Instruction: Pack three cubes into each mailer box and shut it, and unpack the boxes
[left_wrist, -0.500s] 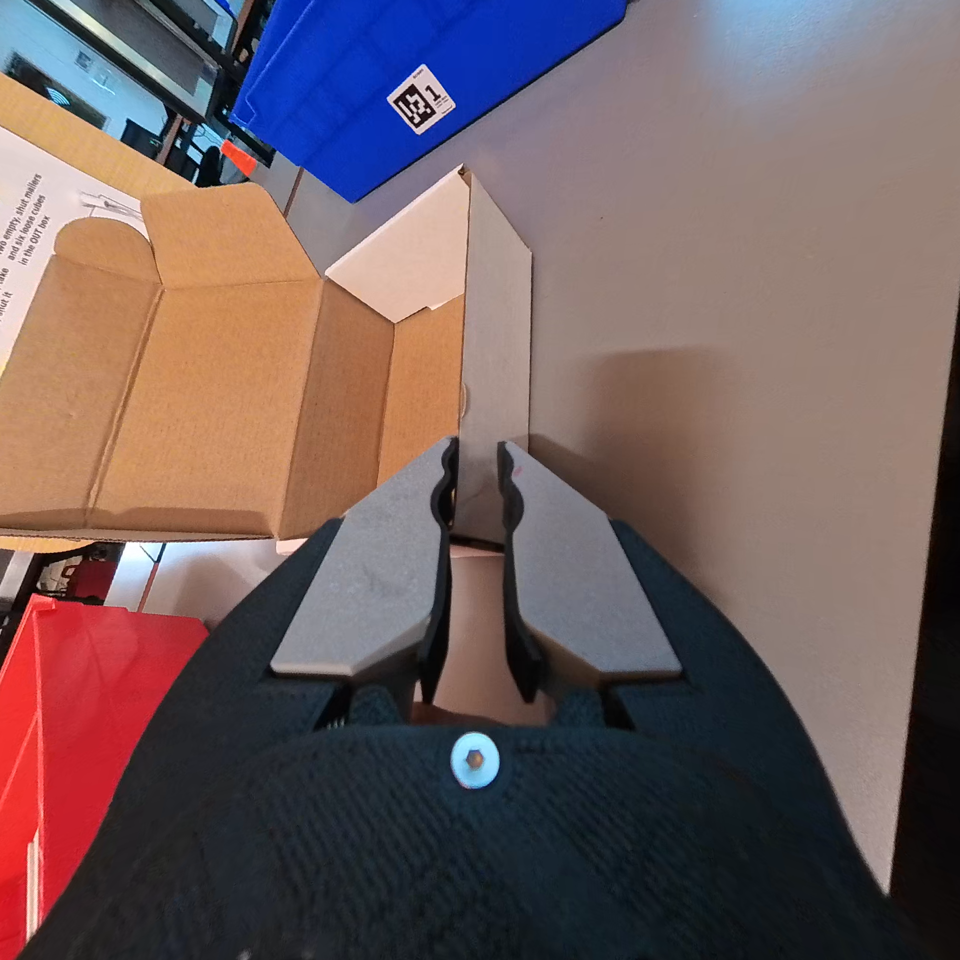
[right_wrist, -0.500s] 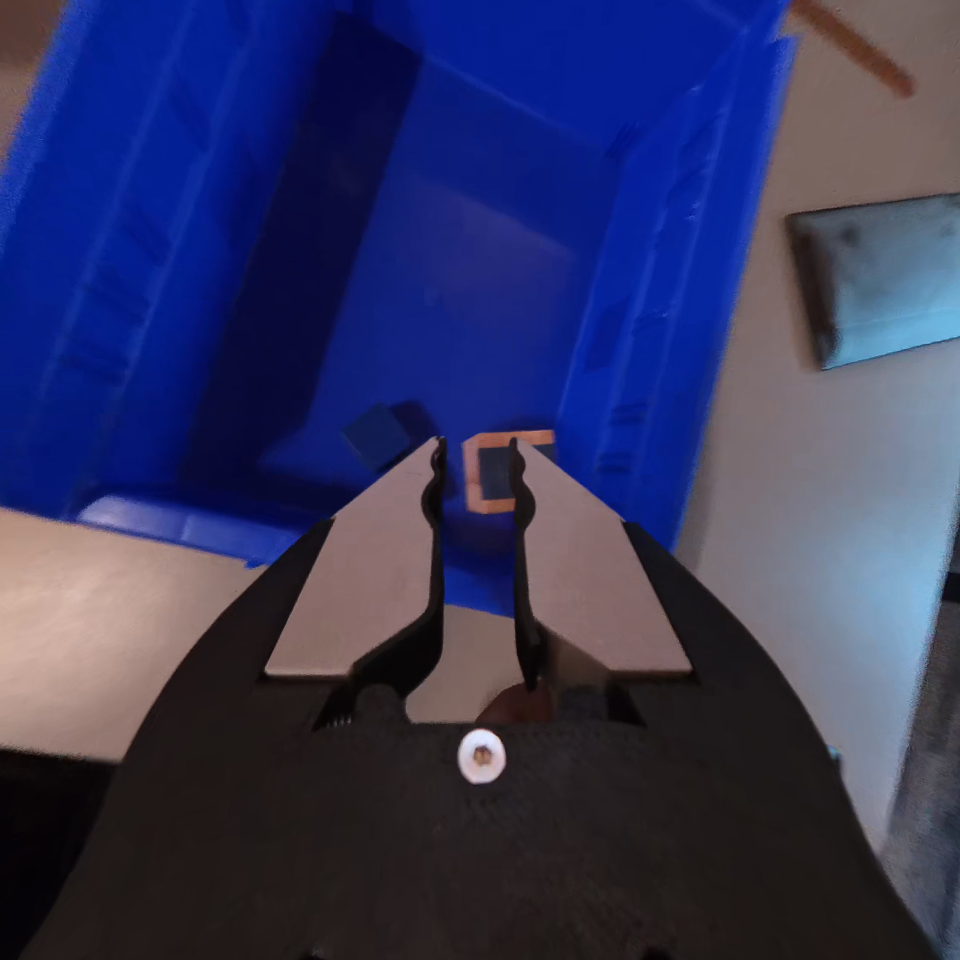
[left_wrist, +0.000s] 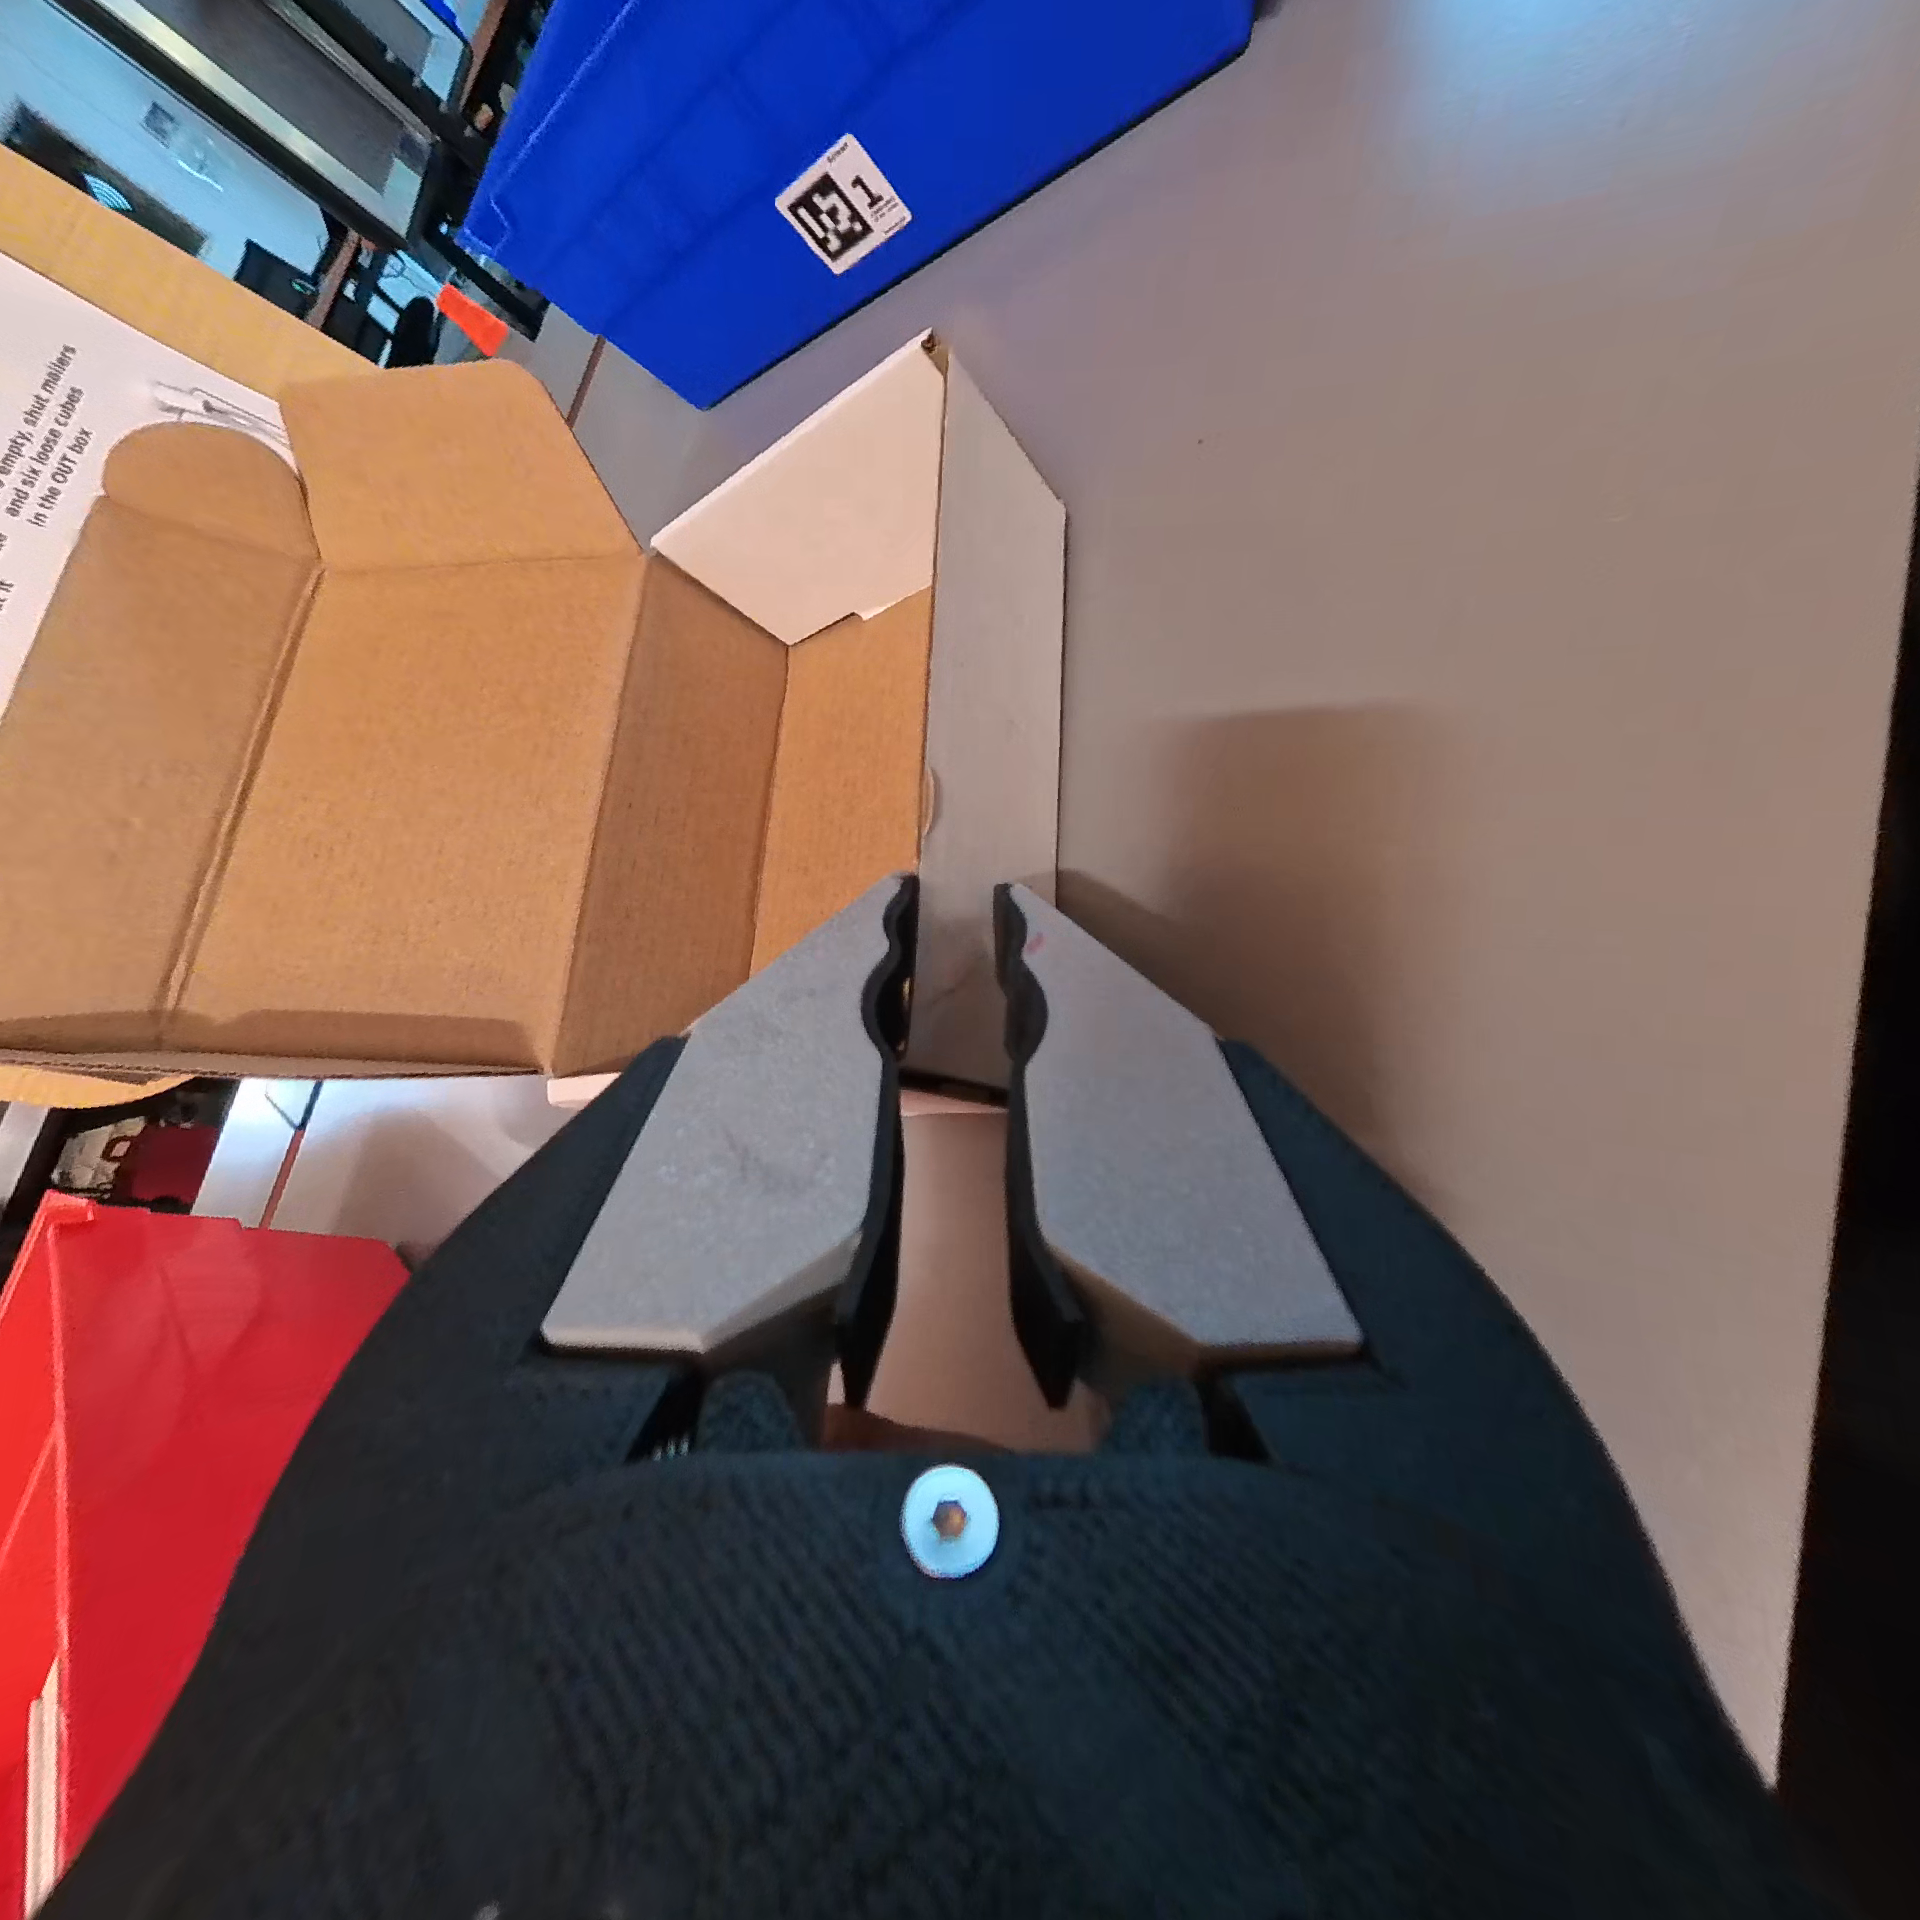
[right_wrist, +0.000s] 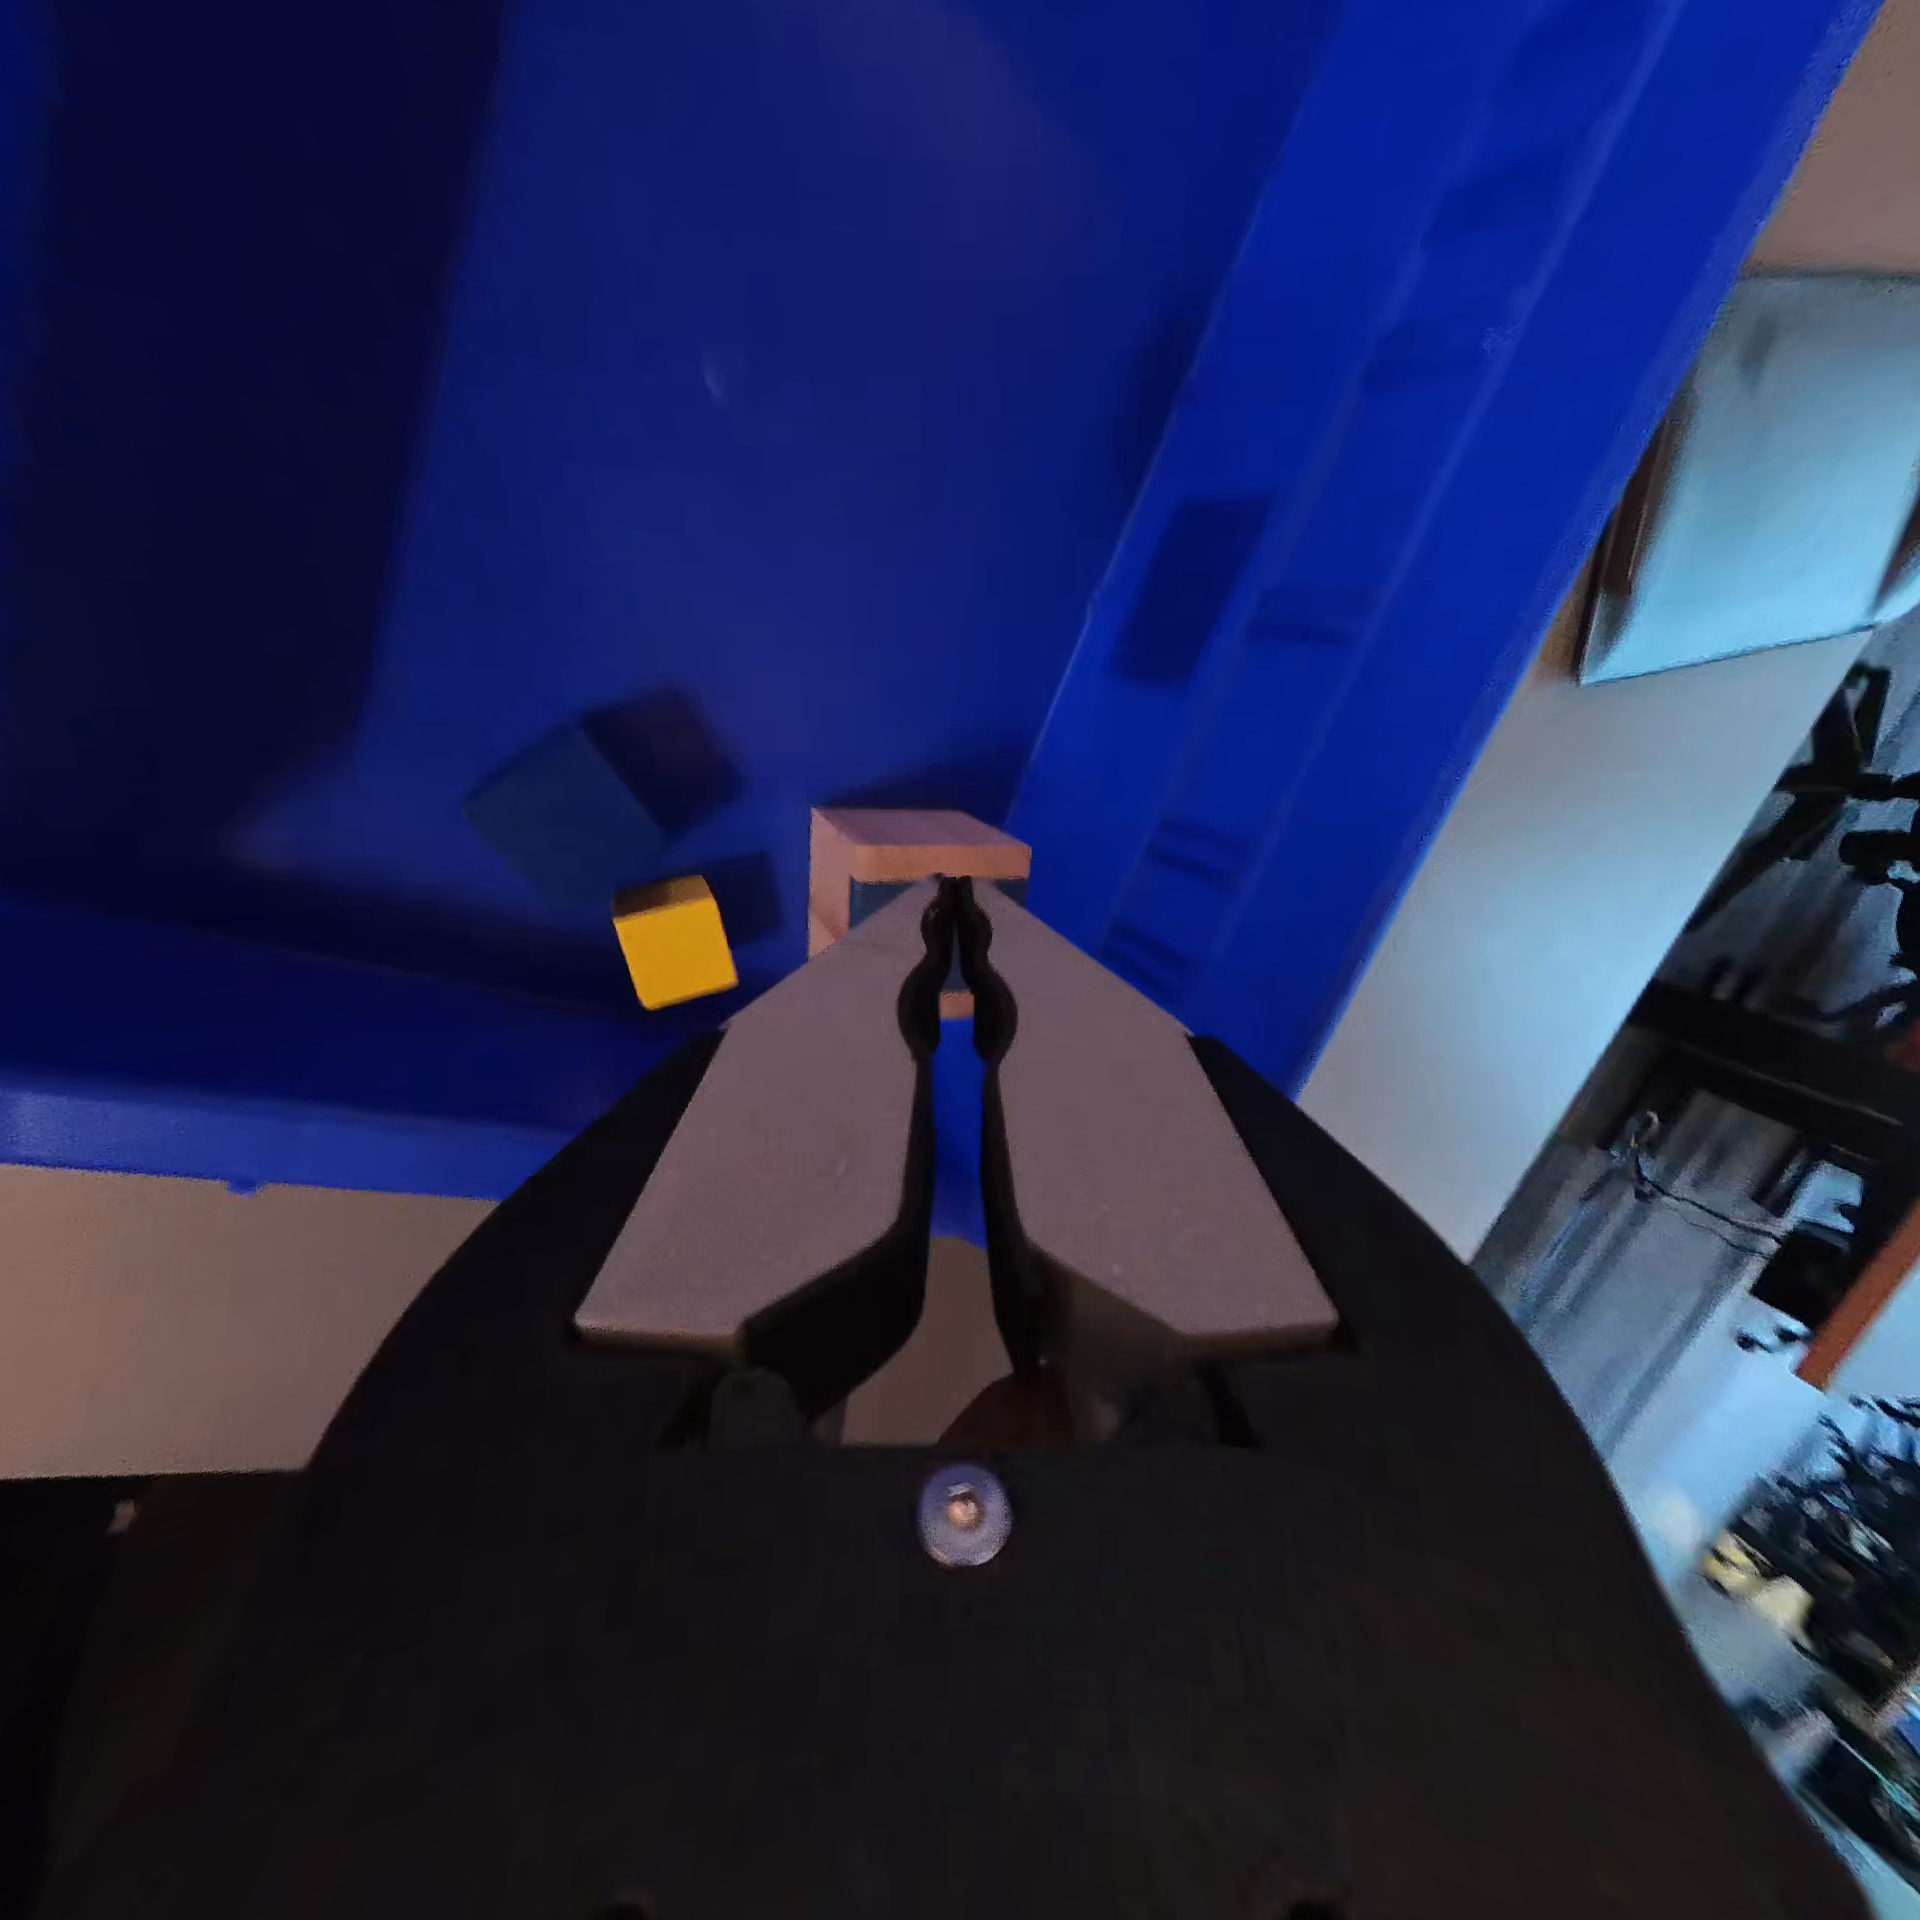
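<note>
left tool (left_wrist: 954, 914) part open astride mailer box (left_wrist: 416, 748) wall, bare surface (left_wrist: 1455, 520) right, right tool (right_wrist: 954, 902) tips closed inside blue bin (right_wrist: 727, 416) nr wood cube (right_wrist: 914, 857), grip unclear

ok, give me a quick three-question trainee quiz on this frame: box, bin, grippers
1. True or false: the mailer box has its lid shut.
2. Where does the yellow cube lie? A) in the red bin B) in the blue bin C) in the mailer box
3. Which gripper has its fingertips closed together, and what sits just past them?

Key:
1. False. The lid is folded open, and no cube shows in the part of the inside that is visible.
2. B.
3. The right gripper; a wood-coloured cube on the bin floor. The left gripper straddles the box's front wall with a gap between its fingertips.
</note>
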